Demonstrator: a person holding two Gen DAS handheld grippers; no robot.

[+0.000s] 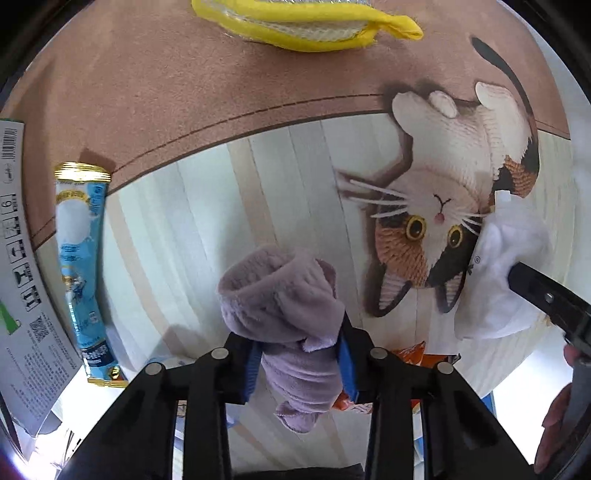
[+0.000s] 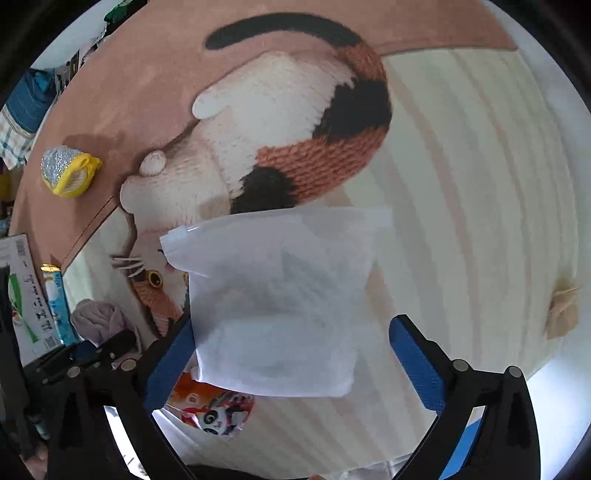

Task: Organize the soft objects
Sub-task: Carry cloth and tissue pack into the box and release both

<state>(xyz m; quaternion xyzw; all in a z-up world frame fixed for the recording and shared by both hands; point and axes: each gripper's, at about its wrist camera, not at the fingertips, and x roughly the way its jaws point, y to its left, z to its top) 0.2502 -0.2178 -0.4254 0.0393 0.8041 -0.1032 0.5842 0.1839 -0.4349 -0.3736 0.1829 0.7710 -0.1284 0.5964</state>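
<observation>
My left gripper (image 1: pixel 301 354) is shut on a fluffy lilac cloth (image 1: pixel 288 306) and holds it above the cat-print mat (image 1: pixel 207 206); the cloth also shows in the right wrist view (image 2: pixel 98 319). A white frosted zip pouch (image 2: pixel 277 295) lies on the mat between the blue pads of my right gripper (image 2: pixel 295 354), which is open around it without pinching. The pouch shows at the right of the left wrist view (image 1: pixel 506 269), with the right gripper's finger (image 1: pixel 543 291) over it. A yellow scrub sponge (image 1: pixel 306 26) lies at the far edge; it has a silver side (image 2: pixel 68 175).
A blue snack stick pack (image 1: pixel 83 266) and a white printed box (image 1: pixel 22 280) lie at the left. An orange cartoon snack bag (image 2: pixel 210 408) lies under the pouch's near end. A beige patch (image 2: pixel 563 314) sits at the right on the mat.
</observation>
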